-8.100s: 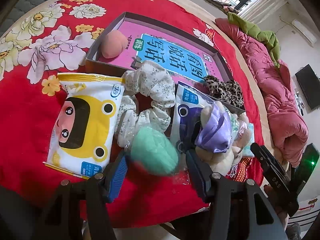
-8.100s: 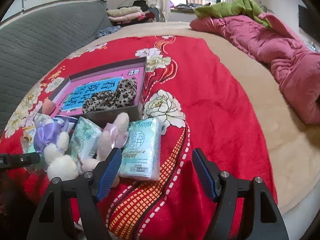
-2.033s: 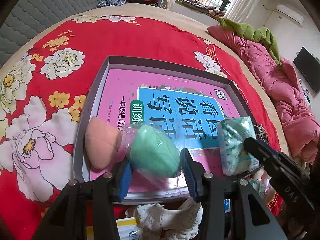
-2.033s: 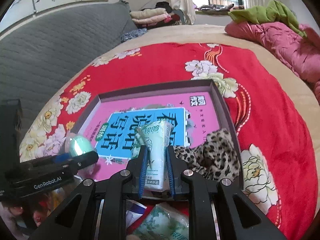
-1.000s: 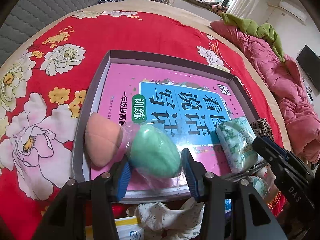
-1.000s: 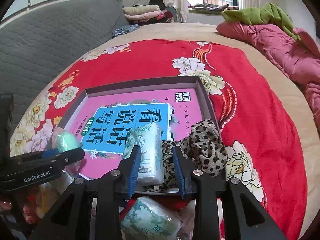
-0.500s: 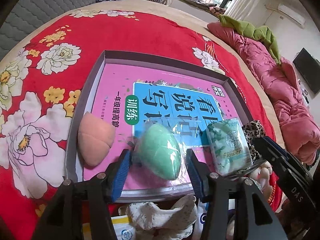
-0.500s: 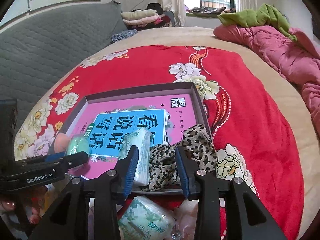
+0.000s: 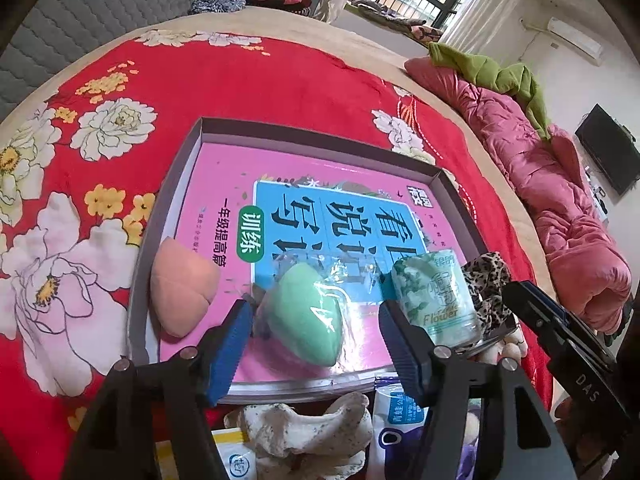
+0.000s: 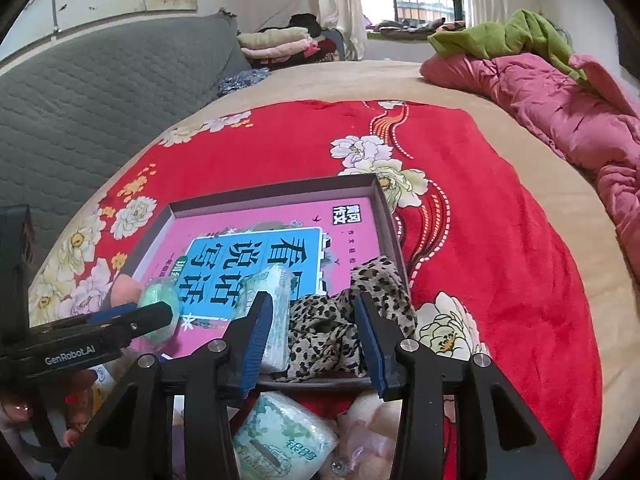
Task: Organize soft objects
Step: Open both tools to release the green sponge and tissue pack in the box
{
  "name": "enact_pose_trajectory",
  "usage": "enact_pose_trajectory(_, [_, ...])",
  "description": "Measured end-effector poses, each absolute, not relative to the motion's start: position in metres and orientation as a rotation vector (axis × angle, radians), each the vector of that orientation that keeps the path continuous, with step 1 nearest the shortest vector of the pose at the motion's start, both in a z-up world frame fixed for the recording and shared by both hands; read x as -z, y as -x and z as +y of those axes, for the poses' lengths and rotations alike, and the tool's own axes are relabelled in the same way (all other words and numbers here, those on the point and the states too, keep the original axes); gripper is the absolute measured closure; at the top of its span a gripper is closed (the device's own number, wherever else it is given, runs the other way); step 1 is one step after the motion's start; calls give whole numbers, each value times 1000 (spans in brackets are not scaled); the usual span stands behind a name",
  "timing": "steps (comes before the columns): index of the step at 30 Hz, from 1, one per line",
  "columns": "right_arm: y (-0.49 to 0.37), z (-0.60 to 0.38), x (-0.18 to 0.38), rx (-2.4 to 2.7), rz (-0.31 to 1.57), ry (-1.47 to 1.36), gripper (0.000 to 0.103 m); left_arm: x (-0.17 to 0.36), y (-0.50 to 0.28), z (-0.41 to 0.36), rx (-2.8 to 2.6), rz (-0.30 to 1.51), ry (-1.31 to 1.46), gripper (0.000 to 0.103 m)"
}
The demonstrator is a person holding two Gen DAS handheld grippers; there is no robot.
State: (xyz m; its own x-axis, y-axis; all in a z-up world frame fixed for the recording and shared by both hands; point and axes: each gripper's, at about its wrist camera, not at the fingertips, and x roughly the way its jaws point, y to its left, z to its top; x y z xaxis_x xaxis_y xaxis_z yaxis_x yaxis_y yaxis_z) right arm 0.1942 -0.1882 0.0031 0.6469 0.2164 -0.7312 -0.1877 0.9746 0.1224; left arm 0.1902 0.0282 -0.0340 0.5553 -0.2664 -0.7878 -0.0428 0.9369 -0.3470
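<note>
Inside shallow cardboard box [image 9: 168,216]: plastic-wrapped green egg-shaped sponge [image 9: 306,316] between parted left tool [image 9: 314,334]; right tool [image 10: 310,336] parted too.

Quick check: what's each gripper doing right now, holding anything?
Left gripper: open, just released the wrapped green egg-shaped sponge.
Right gripper: open, just released the pale-green tissue pack.

wrist views, steeply down, sharing tray [image 9: 176,184]

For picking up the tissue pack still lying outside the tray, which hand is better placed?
Right. The right gripper has just been opening, its jaws clear of the tissue pack in the tray, and the loose tissue pack lies right beneath it. The left gripper stands over the green sponge.
</note>
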Motion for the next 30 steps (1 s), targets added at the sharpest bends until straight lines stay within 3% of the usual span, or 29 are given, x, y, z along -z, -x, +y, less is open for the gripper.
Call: enact_pose_trajectory(30, [-180, -196, -24, -207, 770, -1, 36, -7, -160, 48, 46, 883, 326, 37])
